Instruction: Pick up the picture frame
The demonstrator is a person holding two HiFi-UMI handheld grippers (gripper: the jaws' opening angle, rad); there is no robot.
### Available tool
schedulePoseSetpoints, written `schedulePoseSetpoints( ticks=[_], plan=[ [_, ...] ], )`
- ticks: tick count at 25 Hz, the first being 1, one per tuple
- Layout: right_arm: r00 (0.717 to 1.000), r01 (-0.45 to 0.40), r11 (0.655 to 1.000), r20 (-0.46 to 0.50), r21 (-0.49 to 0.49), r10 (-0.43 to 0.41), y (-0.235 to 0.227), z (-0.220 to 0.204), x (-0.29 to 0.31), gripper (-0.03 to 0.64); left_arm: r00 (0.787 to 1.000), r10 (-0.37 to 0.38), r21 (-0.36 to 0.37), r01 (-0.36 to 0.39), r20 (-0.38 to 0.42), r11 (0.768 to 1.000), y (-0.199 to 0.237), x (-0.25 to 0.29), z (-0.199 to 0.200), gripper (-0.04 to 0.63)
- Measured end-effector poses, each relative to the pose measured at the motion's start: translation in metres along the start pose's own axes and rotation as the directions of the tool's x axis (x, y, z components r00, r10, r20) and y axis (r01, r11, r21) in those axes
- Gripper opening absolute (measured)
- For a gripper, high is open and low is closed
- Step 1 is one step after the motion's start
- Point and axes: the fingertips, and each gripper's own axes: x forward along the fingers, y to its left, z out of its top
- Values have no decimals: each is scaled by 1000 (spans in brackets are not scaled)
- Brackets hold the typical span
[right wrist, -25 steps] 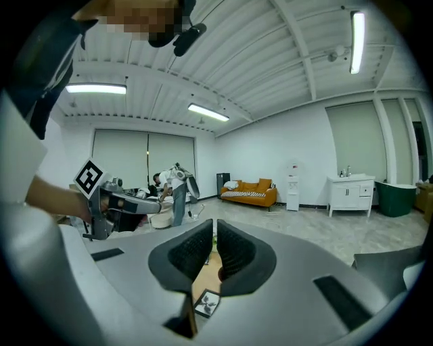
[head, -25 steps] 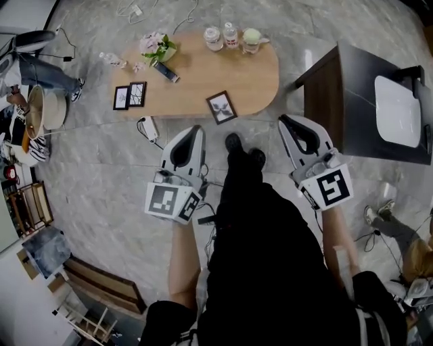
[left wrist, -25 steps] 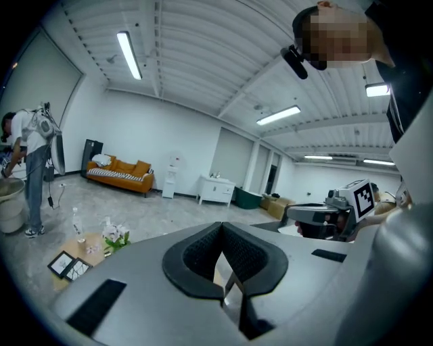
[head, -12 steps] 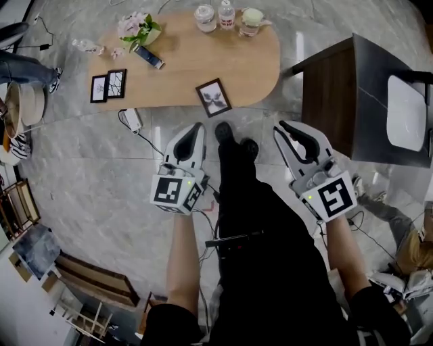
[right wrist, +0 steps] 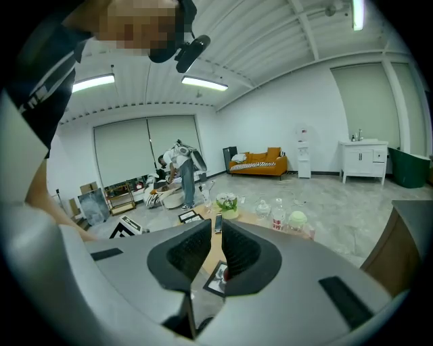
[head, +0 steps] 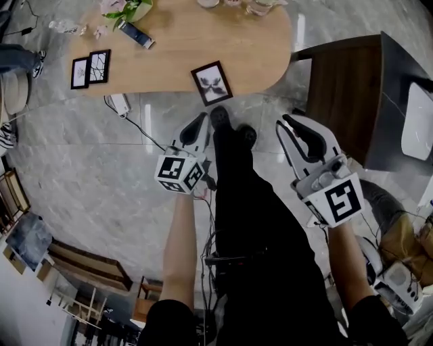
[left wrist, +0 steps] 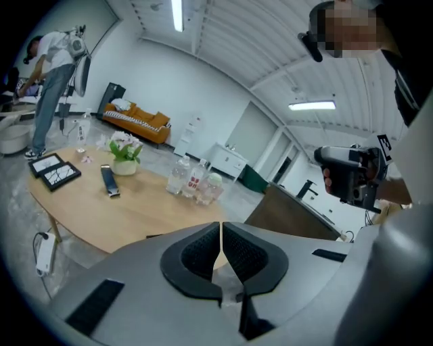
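Note:
The black-edged picture frame [head: 211, 82] with a leaf print lies flat near the front edge of the oval wooden table [head: 250, 54]. My left gripper [head: 203, 117] hangs low over the floor just short of that edge, a little below and left of the frame. Its jaws are shut with nothing between them [left wrist: 220, 230]. My right gripper [head: 283, 122] is held to the right of the frame, off the table's rounded end. A narrow gap shows between its jaws [right wrist: 213, 230], and the frame [right wrist: 218, 277] is seen through it, farther off.
Two more small frames [head: 89, 67] lie at the table's left end, with a potted plant [head: 128, 8] and a dark handset [head: 135, 35] behind them. Bottles [left wrist: 193, 182] stand at the far edge. A dark cabinet [head: 352, 94] stands right. A power strip [head: 119, 104] lies on the floor.
Both grippers have sunk toward the floor, the left one more. In the head view the table and its frames have slid toward the top edge.

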Motion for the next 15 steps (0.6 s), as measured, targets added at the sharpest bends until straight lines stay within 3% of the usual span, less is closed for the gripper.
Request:
schedulePoseSetpoints(
  ticks=[6, 8, 15],
  plan=[
    [999, -4, 1000, -33, 7, 5, -2, -27, 24, 14, 998, -4, -86, -2, -65, 996, 33, 25, -56, 20],
    [999, -5, 1000, -35, 14, 6, -3, -33, 30, 14, 996, 0, -122, -10, -84, 993, 44, 32, -71, 78],
    [997, -5, 997, -76, 71, 10, -5, -55, 51, 14, 993, 3, -229, -30, -117, 973, 80, 57, -108, 104]
  ],
)
